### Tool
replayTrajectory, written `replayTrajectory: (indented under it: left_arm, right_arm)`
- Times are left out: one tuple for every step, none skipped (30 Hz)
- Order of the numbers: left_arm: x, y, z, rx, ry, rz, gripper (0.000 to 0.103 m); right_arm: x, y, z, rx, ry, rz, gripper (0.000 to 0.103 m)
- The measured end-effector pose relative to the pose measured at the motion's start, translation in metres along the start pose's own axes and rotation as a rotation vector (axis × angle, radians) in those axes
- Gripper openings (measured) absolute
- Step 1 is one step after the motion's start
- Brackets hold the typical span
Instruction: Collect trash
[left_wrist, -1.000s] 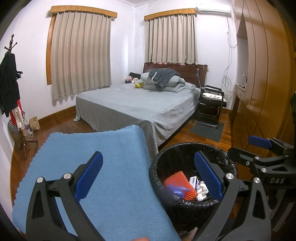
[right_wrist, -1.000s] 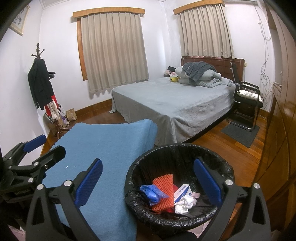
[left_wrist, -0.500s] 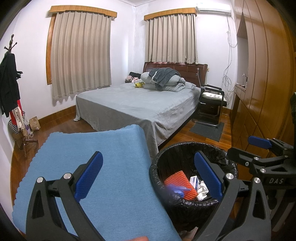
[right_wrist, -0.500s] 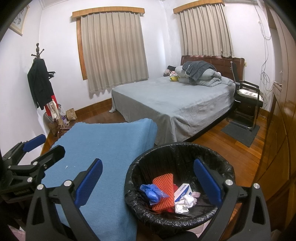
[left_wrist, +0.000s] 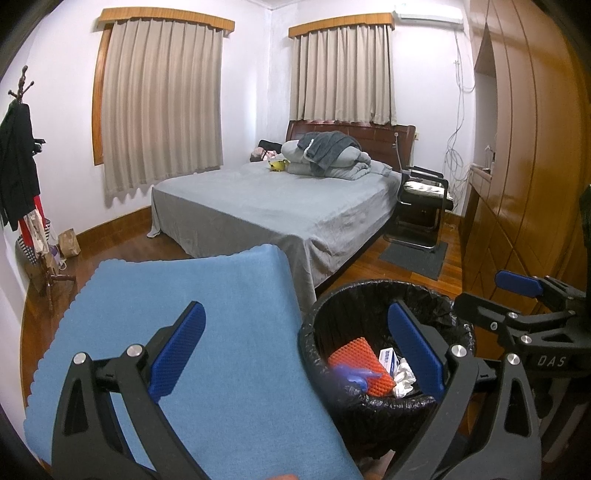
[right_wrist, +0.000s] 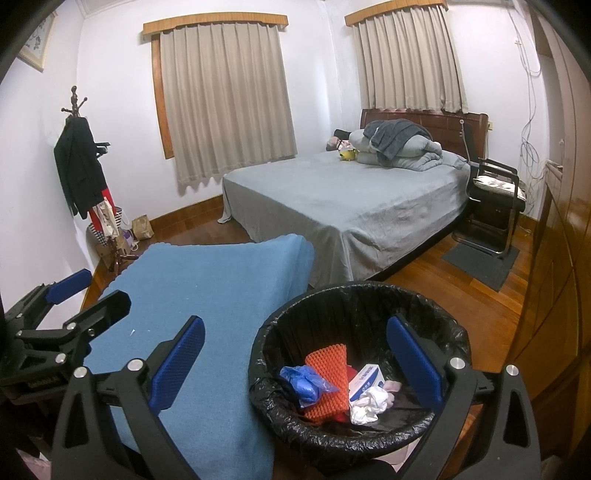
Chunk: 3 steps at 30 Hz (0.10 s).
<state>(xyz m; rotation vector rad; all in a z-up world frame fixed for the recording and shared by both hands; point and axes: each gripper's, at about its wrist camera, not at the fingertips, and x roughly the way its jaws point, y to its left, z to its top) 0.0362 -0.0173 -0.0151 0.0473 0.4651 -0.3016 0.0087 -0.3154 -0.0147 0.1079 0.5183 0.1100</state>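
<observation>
**Hovering over a filled bin, both grippers empty**

Sitting on the wooden floor (right_wrist: 436, 269) between the blue-covered counter (right_wrist: 207, 295) and the wardrobe (left_wrist: 524, 177), the round trash bin (right_wrist: 369, 295) wears a crinkled black liner folded over its rim. Inside lie an orange ridged foam piece (right_wrist: 327, 360), a crumpled blue plastic bag (right_wrist: 304, 380), a small white box with blue print (right_wrist: 364, 380), wadded white tissue (right_wrist: 367, 404) and a scrap of pink.

Both tools hang spread wide with nothing between their blue pads: the left gripper (left_wrist: 295, 354) over the counter's near edge, the right gripper (right_wrist: 295, 354) straddling the counter's corner and the bin.

From the left wrist view the bin's near wall hides most of the blue bag, which shows blurred. The box's print is too small to read. What lies under the top layer of trash cannot be seen. A small white speck (right_wrist: 132, 333) rests on the blue cloth; its nature is unclear.

Beyond, a grey-sheeted bed (right_wrist: 351, 199) carries heaped bedding by a dark headboard. Beige curtains (right_wrist: 225, 96) cover two windows, a coat stand (right_wrist: 79, 158) holds dark clothing, and a black chair (right_wrist: 495, 184) stands beside the bed.
</observation>
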Motion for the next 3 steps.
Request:
replayTrajectory:
  left_arm:
    - [-0.0004, 0.0003, -0.0009, 0.000, 0.000, 0.002, 0.096]
    - [-0.0004, 0.0004, -0.0007, 0.000, 0.000, 0.001, 0.096]
    - [-0.0005, 0.0007, -0.0007, 0.000, 0.000, 0.001, 0.096]
  right_arm:
    - [0.0002, 0.0002, 0.0000, 0.000, 0.001, 0.000, 0.097]
    - [-0.0001, -0.0001, 0.0001, 0.001, 0.001, 0.001, 0.097]
    - [-0.0002, 0.0000, 0.0002, 0.000, 0.001, 0.001, 0.097]
